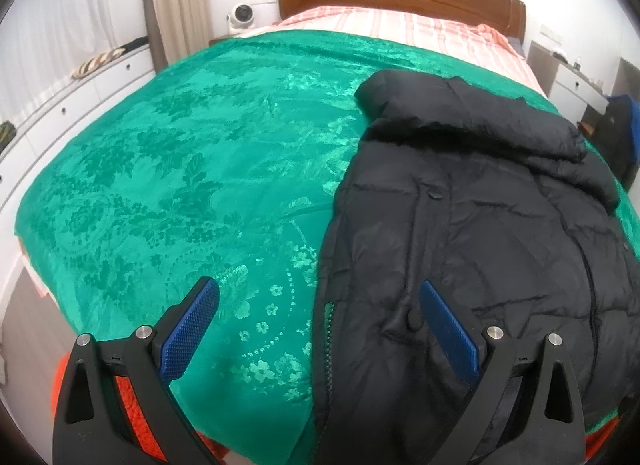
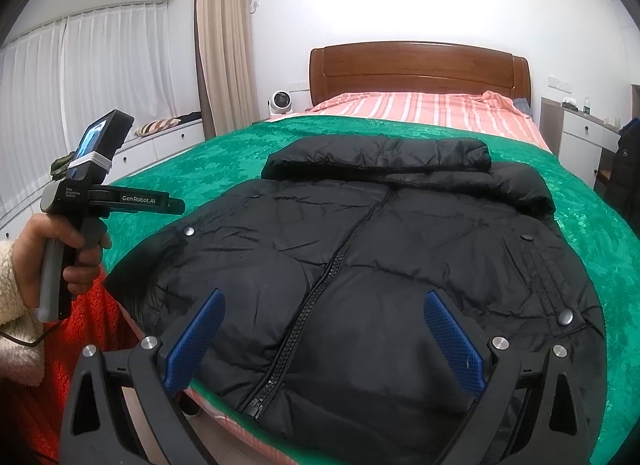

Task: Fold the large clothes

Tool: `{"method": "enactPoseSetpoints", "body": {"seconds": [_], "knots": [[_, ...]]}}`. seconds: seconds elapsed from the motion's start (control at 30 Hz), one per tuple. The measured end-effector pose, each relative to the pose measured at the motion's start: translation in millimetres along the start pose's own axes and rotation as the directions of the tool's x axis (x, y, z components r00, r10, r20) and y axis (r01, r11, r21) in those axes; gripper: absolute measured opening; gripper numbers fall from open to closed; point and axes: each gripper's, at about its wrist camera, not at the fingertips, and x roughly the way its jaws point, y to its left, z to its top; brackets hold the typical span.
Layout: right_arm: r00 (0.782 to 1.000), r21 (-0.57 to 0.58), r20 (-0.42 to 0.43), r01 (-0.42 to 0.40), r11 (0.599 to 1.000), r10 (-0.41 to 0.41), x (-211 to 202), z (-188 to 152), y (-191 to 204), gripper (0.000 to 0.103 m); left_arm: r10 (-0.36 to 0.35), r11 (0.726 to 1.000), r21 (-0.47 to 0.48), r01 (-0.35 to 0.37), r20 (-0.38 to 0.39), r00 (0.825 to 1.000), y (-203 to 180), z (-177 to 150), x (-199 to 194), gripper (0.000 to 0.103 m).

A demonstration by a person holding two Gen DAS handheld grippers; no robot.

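A black puffer jacket (image 2: 380, 257) lies flat on the green bedspread (image 2: 224, 161), front up, zipper closed, sleeves folded in and its collar toward the headboard. In the left wrist view the jacket (image 1: 480, 225) fills the right half. My left gripper (image 1: 316, 297) is open and empty above the jacket's left hem edge, one pad over the bedspread (image 1: 180, 169). My right gripper (image 2: 322, 305) is open and empty above the jacket's bottom hem near the zipper end. The left gripper's body also shows in the right wrist view (image 2: 120, 197), held by a hand at the left.
A wooden headboard (image 2: 420, 65) and striped pink sheet (image 2: 420, 105) lie at the far end. White drawer units (image 1: 80, 97) run along the left under curtains. A nightstand (image 2: 580, 133) stands at the right. An orange fleece (image 2: 80, 345) hangs at the bed's near left edge.
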Motion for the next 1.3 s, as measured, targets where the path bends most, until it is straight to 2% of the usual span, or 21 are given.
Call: {"method": "enactPoseSetpoints", "body": {"seconds": [1.03,1.3], "knots": [[1.000,-0.006,-0.008,-0.003,1.000,0.003,3.1,-1.1,1.6,0.099,0.008,1.000,-0.011,-0.008,0.008,1.000,4.4,-5.1,-0.2,0.100],[0.999,0.019,-0.006,0.050,0.999,-0.050,-5.5,3.7,-8.4,0.099,-0.008,0.999,0.041,0.009,-0.016,1.000,4.1,-7.9,-5.9,0.100]]}}
